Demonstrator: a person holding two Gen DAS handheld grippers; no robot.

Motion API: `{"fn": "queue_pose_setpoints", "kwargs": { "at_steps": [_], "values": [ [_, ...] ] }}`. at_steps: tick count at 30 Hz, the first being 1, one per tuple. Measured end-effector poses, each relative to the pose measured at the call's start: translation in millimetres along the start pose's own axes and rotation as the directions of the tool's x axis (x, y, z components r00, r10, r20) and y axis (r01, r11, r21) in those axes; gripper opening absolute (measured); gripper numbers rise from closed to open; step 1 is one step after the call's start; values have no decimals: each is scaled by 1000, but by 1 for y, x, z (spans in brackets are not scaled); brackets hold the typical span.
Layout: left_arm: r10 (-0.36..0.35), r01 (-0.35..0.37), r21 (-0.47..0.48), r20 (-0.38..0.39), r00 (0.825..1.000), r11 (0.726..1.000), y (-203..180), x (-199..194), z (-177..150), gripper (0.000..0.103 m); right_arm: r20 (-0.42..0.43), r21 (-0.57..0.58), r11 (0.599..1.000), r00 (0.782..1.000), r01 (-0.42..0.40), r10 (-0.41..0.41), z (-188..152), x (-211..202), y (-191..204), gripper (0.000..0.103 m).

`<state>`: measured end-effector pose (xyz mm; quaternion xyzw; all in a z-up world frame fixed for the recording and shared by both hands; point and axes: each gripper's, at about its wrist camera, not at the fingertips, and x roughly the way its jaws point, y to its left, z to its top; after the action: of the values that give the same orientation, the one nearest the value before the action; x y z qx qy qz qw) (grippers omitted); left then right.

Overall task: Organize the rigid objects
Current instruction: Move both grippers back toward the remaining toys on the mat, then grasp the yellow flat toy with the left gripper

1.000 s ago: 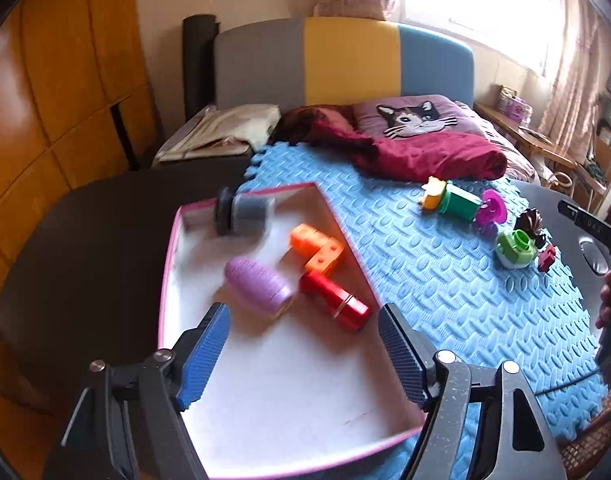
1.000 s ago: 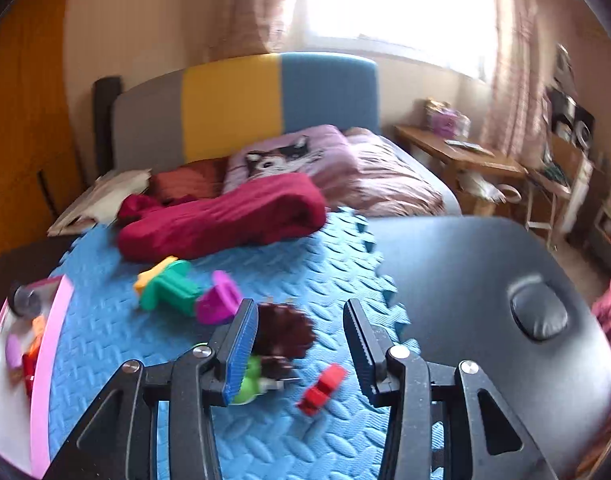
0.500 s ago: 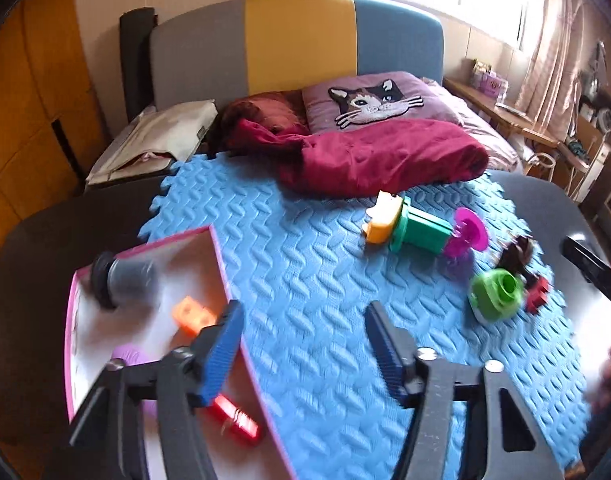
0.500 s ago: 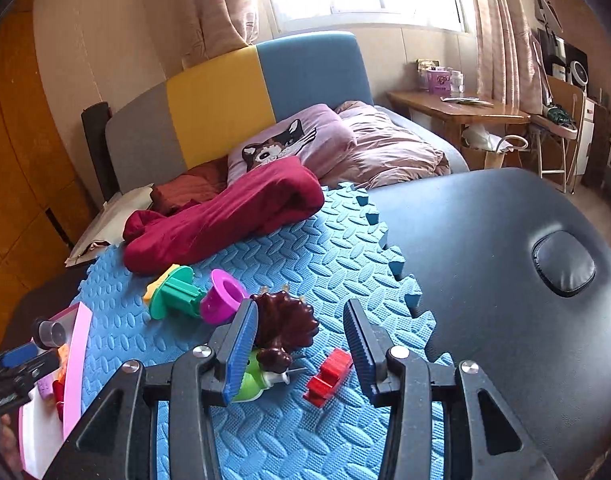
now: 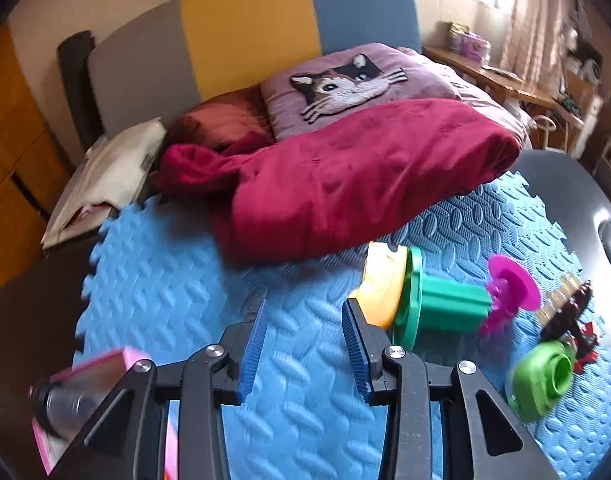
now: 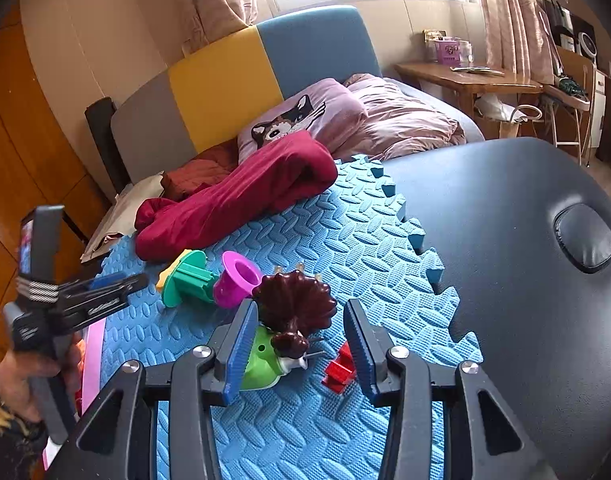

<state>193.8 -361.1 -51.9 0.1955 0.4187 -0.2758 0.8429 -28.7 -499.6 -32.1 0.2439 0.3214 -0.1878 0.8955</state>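
Toys lie on a blue foam mat (image 5: 177,280): a yellow piece (image 5: 379,284), a green spool (image 5: 441,304) with a magenta funnel (image 5: 509,288), a brown turkey-shaped toy (image 6: 295,304), a lime green cup (image 5: 541,376) and a small red piece (image 6: 339,370). My left gripper (image 5: 303,344) is open and empty above the mat, just left of the yellow piece. My right gripper (image 6: 301,344) is open, its jaws on either side of the turkey toy and lime cup (image 6: 261,364), not touching them. A pink-rimmed tray (image 5: 101,364) holds a grey cylinder (image 5: 63,402).
A crimson blanket (image 5: 357,184) lies on the mat's far edge, before a cat pillow (image 5: 345,84) and bed headboard. Dark padded table (image 6: 525,260) extends to the right. The left gripper and the hand holding it show in the right wrist view (image 6: 65,304).
My left gripper has swung right from over the tray to the mat near the yellow piece, its jaws narrower. My right gripper has stayed open around the turkey toy.
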Motion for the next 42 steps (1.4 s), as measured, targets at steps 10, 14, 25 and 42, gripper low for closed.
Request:
{"fn": "queue_pose_setpoints", "kwargs": {
  "at_steps": [10, 14, 25, 42],
  "values": [
    [-130, 127, 107, 14, 991, 986, -13, 14, 22, 50, -29, 34, 999, 999, -41, 42, 1, 3, -3, 45],
    [-203, 201, 63, 20, 979, 977, -10, 11, 29, 58, -33, 42, 998, 998, -49, 51, 1, 3, -4, 45],
    [-207, 210, 104, -44, 977, 972, -33, 33, 43, 57, -41, 55, 996, 997, -63, 65, 1, 2, -5, 45],
    [-188, 193, 16, -155, 970, 981, -14, 47, 24, 28, -36, 68, 996, 997, -60, 63, 1, 2, -9, 45]
  ]
}}
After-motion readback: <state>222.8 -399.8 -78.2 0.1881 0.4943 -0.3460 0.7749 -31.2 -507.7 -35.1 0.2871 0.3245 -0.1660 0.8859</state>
